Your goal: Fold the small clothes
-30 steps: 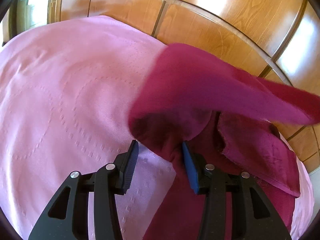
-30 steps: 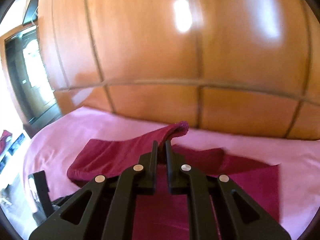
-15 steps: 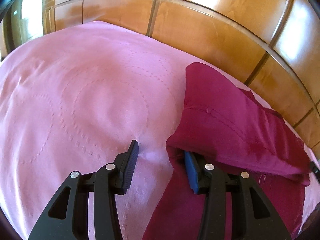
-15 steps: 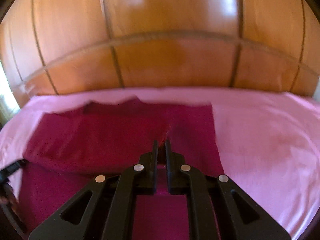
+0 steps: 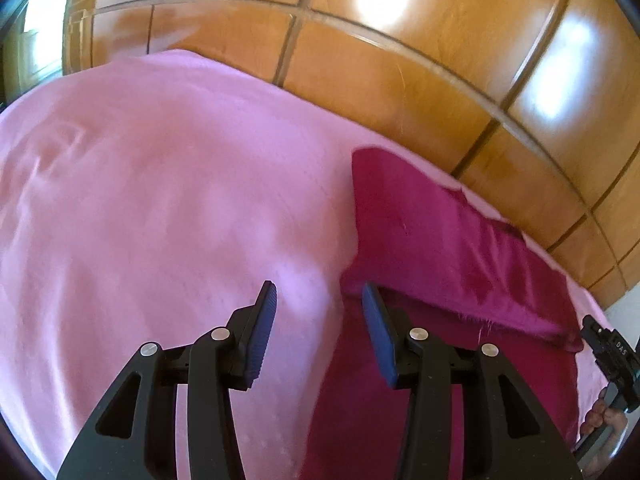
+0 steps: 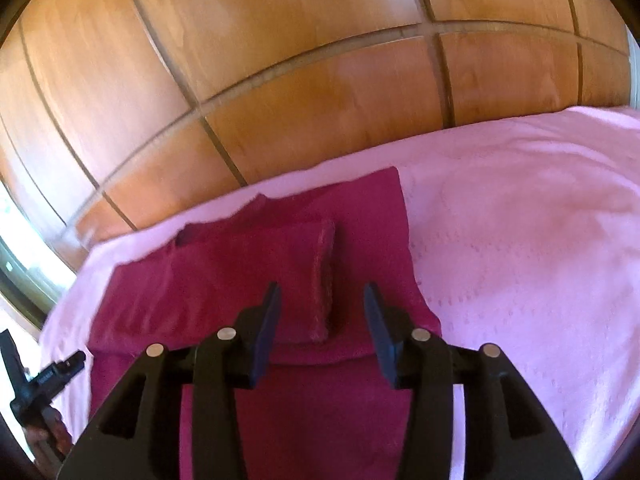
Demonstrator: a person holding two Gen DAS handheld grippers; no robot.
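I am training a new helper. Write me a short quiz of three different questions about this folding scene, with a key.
1. True or false: the dark red cloth garment lies on a green sheet.
2. What stands behind the bed? A) glossy wooden panels B) a white curtain C) a mirror
3. Fill in: the jaws of the right gripper are ____ and grip nothing.

Key: 1 false, it lies on the pink bed sheet. 2 A, the panels. 3 opening.

A deep magenta garment (image 6: 280, 280) is lying on a pale pink bedspread (image 5: 160, 200) that is showing a faint stitched pattern of dotted curves. Glossy orange-brown wooden panels (image 6: 280, 80), lined with darker grooves, are reflecting white glare. The black grippers' pads (image 5: 378, 332) are showing blue.
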